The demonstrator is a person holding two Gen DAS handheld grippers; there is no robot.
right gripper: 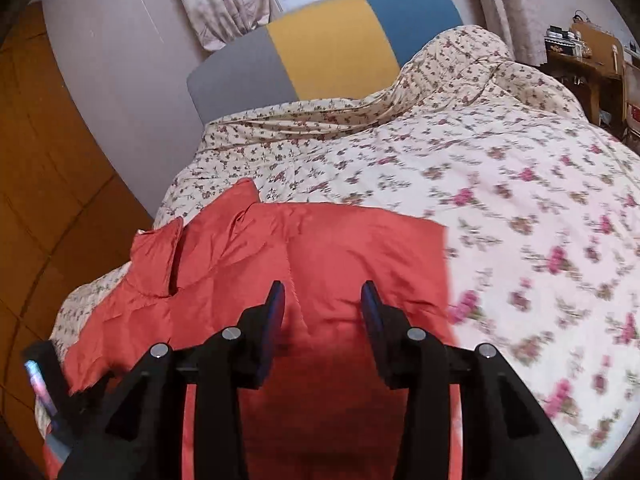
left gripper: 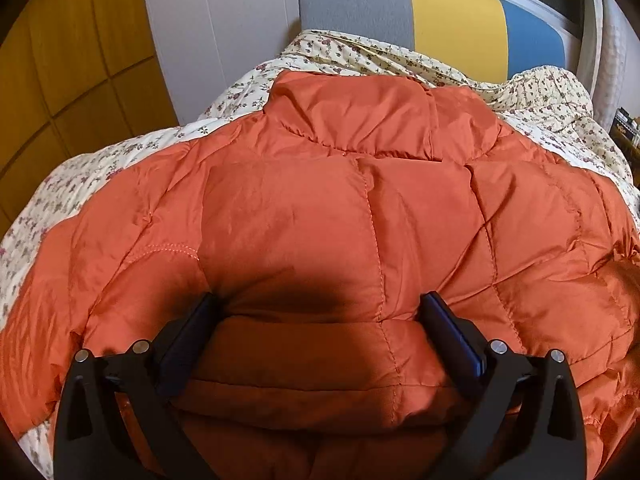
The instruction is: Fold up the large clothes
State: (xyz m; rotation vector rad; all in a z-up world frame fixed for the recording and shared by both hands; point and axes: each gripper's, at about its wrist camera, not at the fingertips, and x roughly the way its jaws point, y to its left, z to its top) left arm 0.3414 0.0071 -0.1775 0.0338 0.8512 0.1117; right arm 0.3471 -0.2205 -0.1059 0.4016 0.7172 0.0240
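Open floral bedspread [right gripper: 520, 200] right of the orange jacket [right gripper: 320, 248]; headboard [right gripper: 332, 48] and, seemingly, wardrobe [right gripper: 48, 184] as barriers.

The jacket [left gripper: 340, 208] lies on the quilt [right gripper: 500, 208], apparently collar toward the headboard [right gripper: 332, 40] behind.

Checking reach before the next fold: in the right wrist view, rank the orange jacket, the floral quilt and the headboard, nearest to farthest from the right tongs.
1. Orange jacket, directly under the right tongs.
2. Floral quilt, beyond and to the right.
3. Headboard, farthest, at the bed's far end.
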